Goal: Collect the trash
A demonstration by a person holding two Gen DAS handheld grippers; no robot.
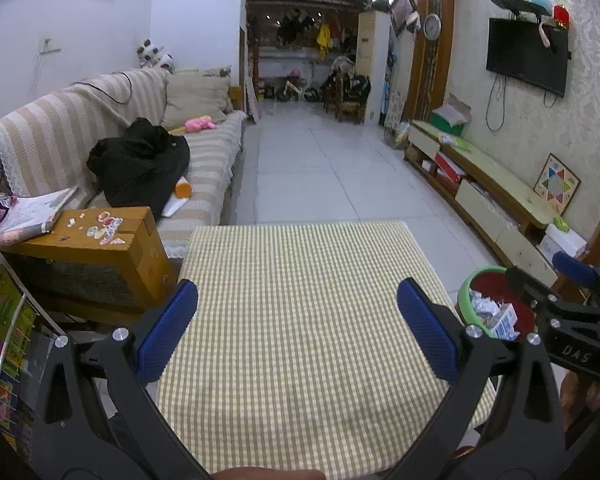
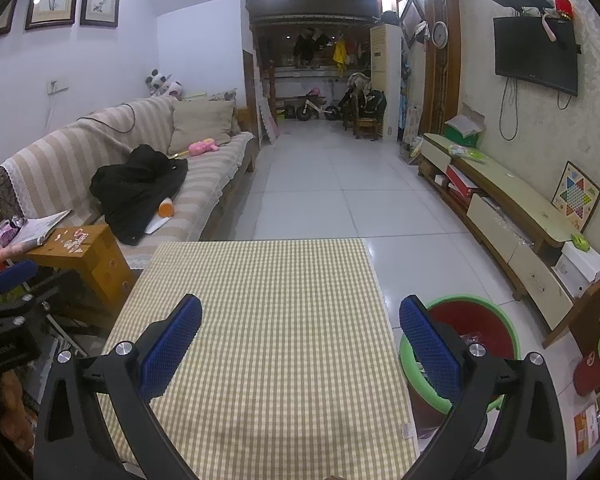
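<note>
A table with a yellow checked cloth [image 1: 300, 300] [image 2: 260, 320] lies bare under both grippers. My left gripper [image 1: 298, 300] is open above the cloth, nothing between its blue pads. My right gripper [image 2: 300, 316] is open too, its right finger in front of the bin. A red bin with a green rim [image 1: 496, 300] [image 2: 480, 320] stands on the floor right of the table, holding crumpled wrappers and a small carton [image 1: 500, 316]. The right gripper's body [image 1: 572, 312] hangs over the bin in the left wrist view. The left gripper's body [image 2: 16, 312] shows at the left edge of the right wrist view.
A wooden box [image 1: 100, 248] with scraps on top stands left of the table, beside a striped sofa [image 1: 100, 140] with a black jacket [image 1: 140, 160]. A low TV cabinet [image 2: 500, 200] runs along the right wall. White tiled floor [image 1: 320, 160] stretches ahead.
</note>
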